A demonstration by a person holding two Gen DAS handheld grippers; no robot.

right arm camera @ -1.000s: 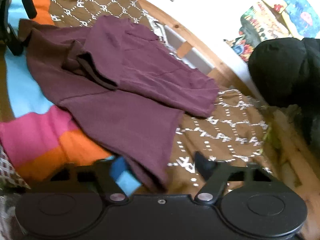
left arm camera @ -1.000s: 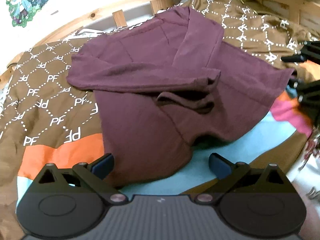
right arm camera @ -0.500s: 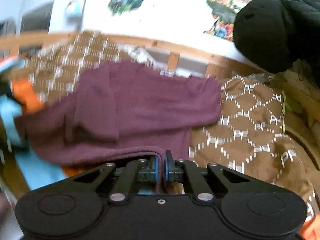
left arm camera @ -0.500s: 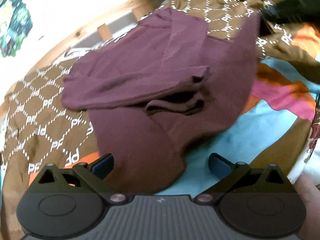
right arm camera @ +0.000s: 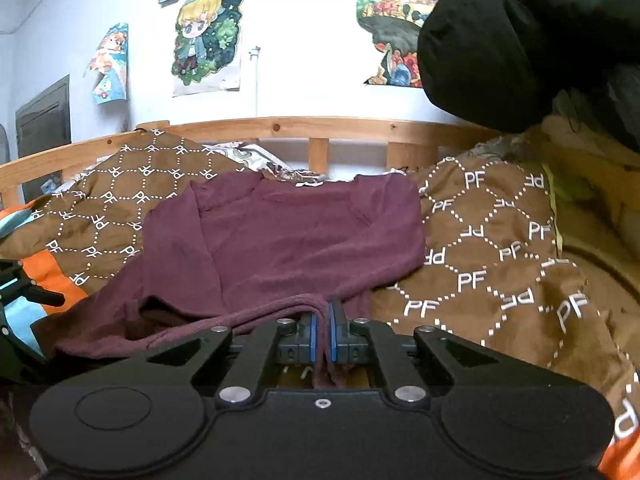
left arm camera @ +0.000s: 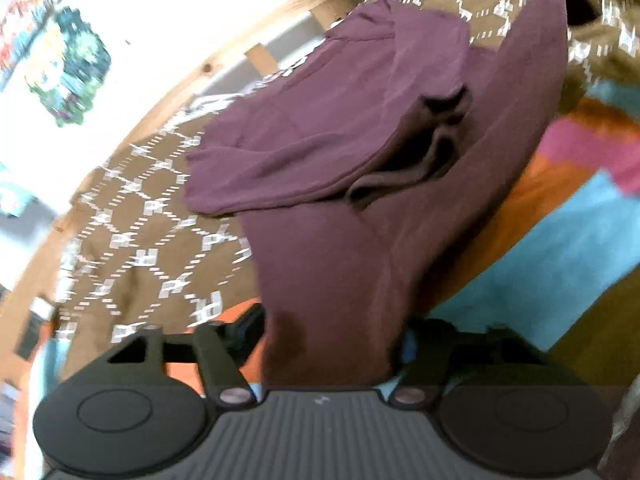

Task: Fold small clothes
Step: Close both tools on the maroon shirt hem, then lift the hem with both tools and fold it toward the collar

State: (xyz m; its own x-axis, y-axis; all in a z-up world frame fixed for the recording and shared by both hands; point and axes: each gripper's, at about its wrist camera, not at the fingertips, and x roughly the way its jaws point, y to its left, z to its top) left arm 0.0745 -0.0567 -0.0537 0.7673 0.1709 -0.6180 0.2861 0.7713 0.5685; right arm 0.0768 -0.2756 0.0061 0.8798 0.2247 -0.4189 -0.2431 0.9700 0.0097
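We see a maroon long-sleeved top (right arm camera: 304,240) spread over a brown quilt printed with white "PF" diamonds (right arm camera: 492,256), one sleeve folded across its chest and the collar end toward the wooden bed rail (right arm camera: 320,126). Our right gripper (right arm camera: 323,334) has its blue pads squeezed together on a hem edge of the top, a thin fold of cloth rising between them and draping off to the left. In the left wrist view the same top (left arm camera: 340,168) runs from the rail down to our left gripper (left arm camera: 332,340), whose jaws have just been closing; a broad band of the fabric lies between its fingers (left arm camera: 250,330), though the blur keeps us from telling whether the pads press on it yet. Beyond the quilt's brown part lie orange, pink and blue patches (left arm camera: 576,240). Cartoon posters (right arm camera: 206,38) hang on the pale wall above the rail, and a black padded garment (right arm camera: 520,40) bulges in at upper right.
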